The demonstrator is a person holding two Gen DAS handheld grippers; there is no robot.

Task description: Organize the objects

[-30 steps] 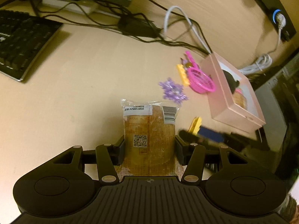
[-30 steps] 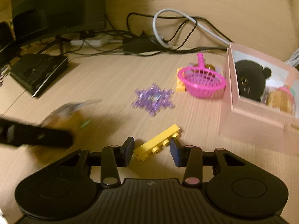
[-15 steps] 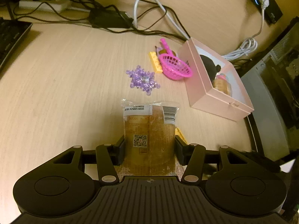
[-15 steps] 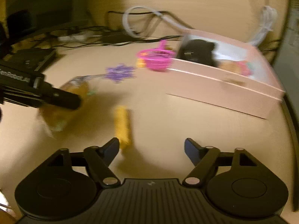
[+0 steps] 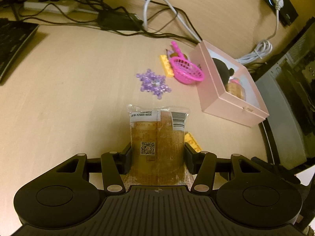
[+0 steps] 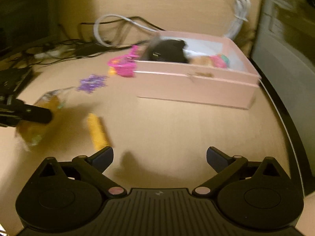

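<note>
My left gripper [image 5: 157,153] is shut on a wrapped bread packet [image 5: 158,135] and holds it above the desk; the packet also shows blurred in the right wrist view [image 6: 39,118]. A pink box [image 5: 230,86] to the right holds a black plush toy [image 6: 169,51] and small items. My right gripper [image 6: 159,157] is open and empty. A yellow brick [image 6: 97,130] lies on the desk just left of its left finger. A purple snowflake [image 5: 153,83], a pink toy basket [image 5: 187,71] and a second yellow brick [image 5: 166,65] lie left of the box.
A tangle of cables and a power adapter [image 5: 120,20] run along the back of the desk. A black keyboard [image 5: 11,41] is at the far left. A dark computer case [image 5: 291,90] stands right of the desk edge.
My right gripper has opened, let go of the yellow brick and swung right toward the box. My left gripper, still holding the packet, has turned toward the box.
</note>
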